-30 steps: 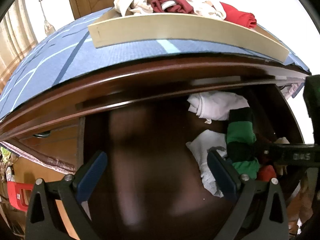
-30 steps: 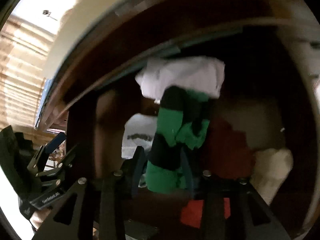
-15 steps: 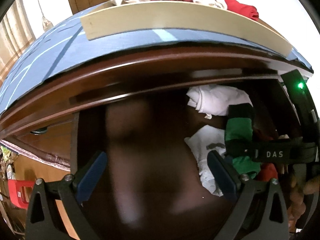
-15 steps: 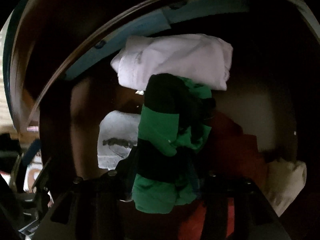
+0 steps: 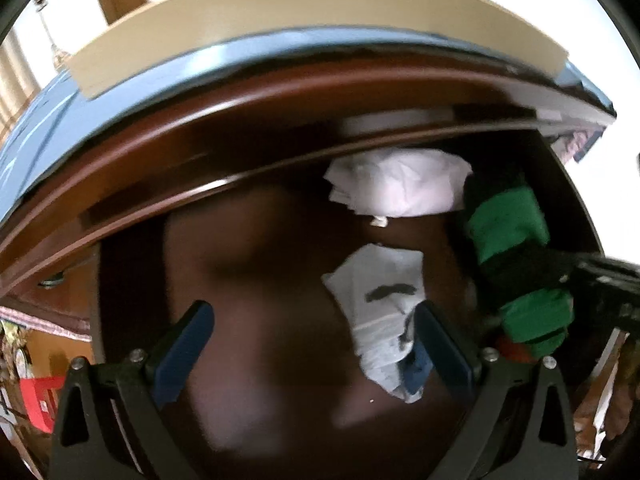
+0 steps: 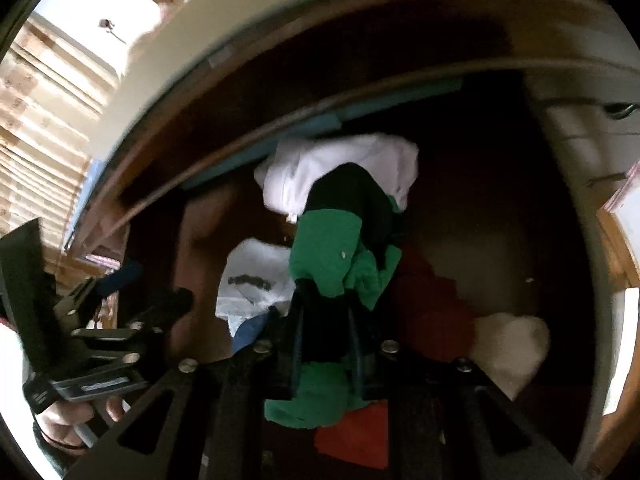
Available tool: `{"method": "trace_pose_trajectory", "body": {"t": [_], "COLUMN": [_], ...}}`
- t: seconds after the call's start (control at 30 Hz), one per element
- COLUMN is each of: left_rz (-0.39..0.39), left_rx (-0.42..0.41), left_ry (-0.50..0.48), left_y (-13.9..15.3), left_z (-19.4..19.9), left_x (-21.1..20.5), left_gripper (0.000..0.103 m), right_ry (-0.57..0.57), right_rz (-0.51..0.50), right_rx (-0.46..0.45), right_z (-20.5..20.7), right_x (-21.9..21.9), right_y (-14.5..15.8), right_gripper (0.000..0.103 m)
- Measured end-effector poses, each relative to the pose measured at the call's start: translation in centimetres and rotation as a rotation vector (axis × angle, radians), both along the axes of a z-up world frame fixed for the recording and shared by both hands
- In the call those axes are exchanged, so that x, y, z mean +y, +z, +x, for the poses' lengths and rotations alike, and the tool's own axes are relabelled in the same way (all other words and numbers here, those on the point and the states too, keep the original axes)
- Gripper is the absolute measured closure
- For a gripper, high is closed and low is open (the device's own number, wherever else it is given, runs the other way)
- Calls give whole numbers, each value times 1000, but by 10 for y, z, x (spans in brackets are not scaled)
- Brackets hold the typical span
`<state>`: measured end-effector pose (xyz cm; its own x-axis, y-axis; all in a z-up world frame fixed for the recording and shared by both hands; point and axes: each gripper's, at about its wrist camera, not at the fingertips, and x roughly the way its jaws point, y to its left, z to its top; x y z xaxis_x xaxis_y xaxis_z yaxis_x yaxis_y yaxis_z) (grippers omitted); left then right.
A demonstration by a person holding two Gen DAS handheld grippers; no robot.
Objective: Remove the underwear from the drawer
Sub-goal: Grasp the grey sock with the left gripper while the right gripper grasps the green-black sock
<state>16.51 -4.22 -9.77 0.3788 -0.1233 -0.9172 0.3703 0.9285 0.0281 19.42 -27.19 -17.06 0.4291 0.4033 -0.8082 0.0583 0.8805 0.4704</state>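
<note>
A green-and-black striped underwear (image 6: 332, 256) stands up between the fingers of my right gripper (image 6: 326, 320), whose jaws are closing and pinch its dark middle band. It hangs over the open dark wooden drawer (image 5: 260, 280), at the right side (image 5: 516, 264) in the left wrist view. Below it lie a folded white piece (image 6: 340, 160) at the back and a white piece with a dark mark (image 6: 252, 276). My left gripper (image 5: 312, 312) is open over the drawer's bare bottom, its right finger beside the marked white piece (image 5: 384, 292).
A red garment (image 6: 432, 304), a cream one (image 6: 508, 344) and an orange-red one (image 6: 356, 436) fill the drawer's right part. Above the drawer is the blue-covered top (image 5: 80, 120) with a pale wooden tray (image 5: 280, 20) of clothes. A hand (image 6: 80, 416) holds the left gripper.
My right gripper has tightened on the green-and-black underwear and drawn back and up out of the dark drawer with it. The left gripper has moved closer in, still open.
</note>
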Motion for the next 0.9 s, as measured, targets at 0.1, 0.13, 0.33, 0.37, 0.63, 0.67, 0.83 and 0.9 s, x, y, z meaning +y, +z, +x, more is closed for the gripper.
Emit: {"method": "trace_pose_trajectory", "body": {"t": [0.1,0.13,0.33,0.37,0.63,0.67,0.83,0.9], "left_rz": [24,40,87,88,56,48,-31,-55], "left_rx": [28,42,115,128,195,191,146,110], "left_ry": [-38,-52,-85,-91,-126,-132,-128,-144], "left_y": [-10,-16,-41,-43,-52,-51,-38,-31], "left_z": [2,4,16,17,21,21,17,11], "left_x": [-15,-21,-43,-44,-56,-57,-52,-51], "left_gripper": [5,7,18,20,71,75,91,91], "right_ry": [-27,-31,-39,-40,-64,-66,-79,-87], "right_rz": [-21,-12,44,53,80,83,93,97], "right_rx": [-63,-70,-70,-71,-71,-71,-76,-84], "right_z": [-6,-1,-5,-6,-8,-9,-12,-13], "right_x": [-2,-3,-15,-17,-23,-24,-25,-26], "right_y": [8,6,0,0,-9,-9,-9,-7], "right_gripper": [82,82,82,82,82,82,82,82]}}
